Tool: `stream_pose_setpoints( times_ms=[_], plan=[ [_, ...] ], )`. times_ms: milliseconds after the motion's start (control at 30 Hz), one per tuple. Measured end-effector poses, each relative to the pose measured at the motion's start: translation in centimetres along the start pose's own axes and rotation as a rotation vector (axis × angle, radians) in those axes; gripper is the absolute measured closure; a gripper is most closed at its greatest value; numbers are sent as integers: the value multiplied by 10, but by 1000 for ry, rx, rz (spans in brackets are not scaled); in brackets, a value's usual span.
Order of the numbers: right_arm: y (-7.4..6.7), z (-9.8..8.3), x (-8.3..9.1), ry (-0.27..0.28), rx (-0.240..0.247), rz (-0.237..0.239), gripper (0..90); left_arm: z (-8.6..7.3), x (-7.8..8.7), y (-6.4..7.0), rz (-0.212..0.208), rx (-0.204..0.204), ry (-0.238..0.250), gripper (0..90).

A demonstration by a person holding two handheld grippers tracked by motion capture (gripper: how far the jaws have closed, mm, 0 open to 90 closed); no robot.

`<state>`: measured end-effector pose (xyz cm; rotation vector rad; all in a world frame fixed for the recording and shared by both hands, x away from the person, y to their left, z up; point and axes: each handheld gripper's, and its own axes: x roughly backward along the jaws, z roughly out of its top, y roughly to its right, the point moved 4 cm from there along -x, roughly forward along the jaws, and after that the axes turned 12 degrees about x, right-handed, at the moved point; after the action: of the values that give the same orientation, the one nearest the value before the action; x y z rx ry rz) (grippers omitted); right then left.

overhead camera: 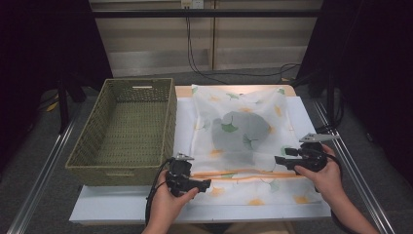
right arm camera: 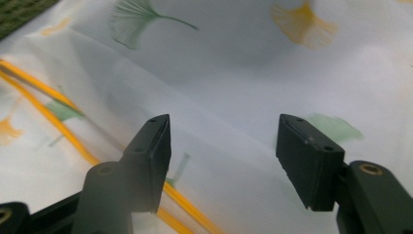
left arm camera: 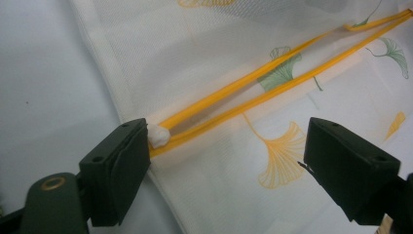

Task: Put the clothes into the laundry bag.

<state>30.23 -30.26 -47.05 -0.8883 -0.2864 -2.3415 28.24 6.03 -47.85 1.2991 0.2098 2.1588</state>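
A white mesh laundry bag printed with yellow and green ginkgo leaves (overhead camera: 243, 141) lies flat on the white table top (overhead camera: 122, 207), just right of an empty green woven rectangular basket (overhead camera: 127, 129) whose right wall the bag's left edge meets or nearly meets. A dark grey folded garment (overhead camera: 239, 132) shows through the mesh near the bag's middle. An orange zipper (overhead camera: 243, 173) runs left to right across the near part of the bag; in the left gripper view its two tapes (left arm camera: 253, 90) stand apart, so the bag is judged to be unzipped along most of its length. The left gripper (overhead camera: 207, 183) rests at the zipper's left end with jaws released and spread; in the left gripper view one jaw sits just beside the small white end stop (left arm camera: 158, 135), and nothing is clamped. This placement suits anchoring the closed end of the bag so the fabric does not slide. The right gripper (overhead camera: 277, 159) hovers over the bag's right side, near the far side of the zipper, jaws likewise released with only mesh (right arm camera: 234, 97) beneath them. Its position suits taking hold of the zipper pull or the upper fabric layer; the pull itself cannot be made out.
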Motion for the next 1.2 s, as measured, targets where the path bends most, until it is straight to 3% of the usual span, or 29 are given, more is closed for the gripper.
stream_pose_setpoints(
  times_ms=[267, 400, 600, 633, 700, 767, 833, 967, 1100, 1200],
  plan=[
    [20, -23, 6, -55, -57, -103, 309, 4, -6, -1, 8, -3, 2, 151],
    [27, -32, 7, -81, -86, -123, 304, 4, -10, -2, 4, 8, 9, 147],
    [37, -44, 9, -110, -108, -156, 316, 7, -9, -4, 7, -6, -8, 145],
    [38, -47, 9, -120, -116, -153, 352, 7, -9, -3, 0, 14, 2, 145],
    [39, -50, 10, -138, -121, -136, 470, 7, -9, -4, 2, 3, -3, 144],
    [40, -50, 11, -149, -103, -139, 694, 8, -9, -4, 2, 2, -8, 144],
    [39, -50, 11, -149, -129, -108, 900, 9, -10, -5, 20, -6, -2, 144],
    [43, -47, 12, -163, -107, -130, 900, 9, -10, -5, 19, -5, -6, 144],
    [49, -42, 18, -135, -91, -163, 900, 9, -10, -4, 16, 2, -4, 144],
    [53, -43, 21, -120, -113, -173, 900, 7, -12, -5, 17, 8, -18, 147]
  ],
)
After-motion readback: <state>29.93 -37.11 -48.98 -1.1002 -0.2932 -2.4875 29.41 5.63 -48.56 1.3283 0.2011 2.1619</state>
